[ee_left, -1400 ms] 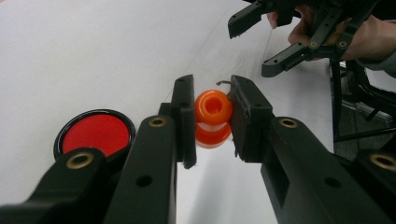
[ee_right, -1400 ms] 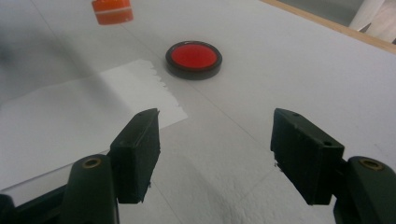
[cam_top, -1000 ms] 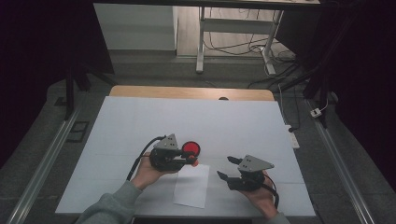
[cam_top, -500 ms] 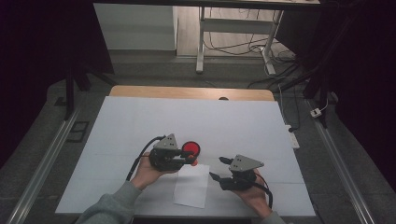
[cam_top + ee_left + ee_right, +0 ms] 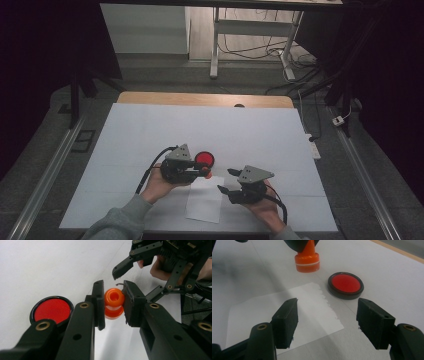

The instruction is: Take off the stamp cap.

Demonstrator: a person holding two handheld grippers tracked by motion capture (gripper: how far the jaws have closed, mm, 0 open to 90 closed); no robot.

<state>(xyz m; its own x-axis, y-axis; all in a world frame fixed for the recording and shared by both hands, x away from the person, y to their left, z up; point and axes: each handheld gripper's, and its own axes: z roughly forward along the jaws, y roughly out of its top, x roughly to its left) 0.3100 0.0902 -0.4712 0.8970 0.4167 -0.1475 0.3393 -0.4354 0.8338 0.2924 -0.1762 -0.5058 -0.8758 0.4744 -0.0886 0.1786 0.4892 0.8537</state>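
My left gripper [image 5: 204,172] is shut on an orange stamp [image 5: 114,302], its pads pressing the knob from both sides. The stamp [image 5: 307,260] hangs base down just past the far edge of a white paper slip [image 5: 274,307]. A round black ink pad with a red face [image 5: 204,159] lies on the table right beside the stamp. My right gripper [image 5: 327,315] stands open over the near torn corner of the paper [image 5: 205,202], nothing between its jaws. It points toward the left gripper from the right [image 5: 225,180].
A large white sheet [image 5: 150,135] covers the wooden table, whose bare far edge [image 5: 200,99] shows beyond it. Metal rails [image 5: 45,175] run along both sides. On the floor behind are a desk frame and cables [image 5: 280,50].
My right gripper has slid left toward the paper and the left gripper. The left gripper and the stamp have kept still.
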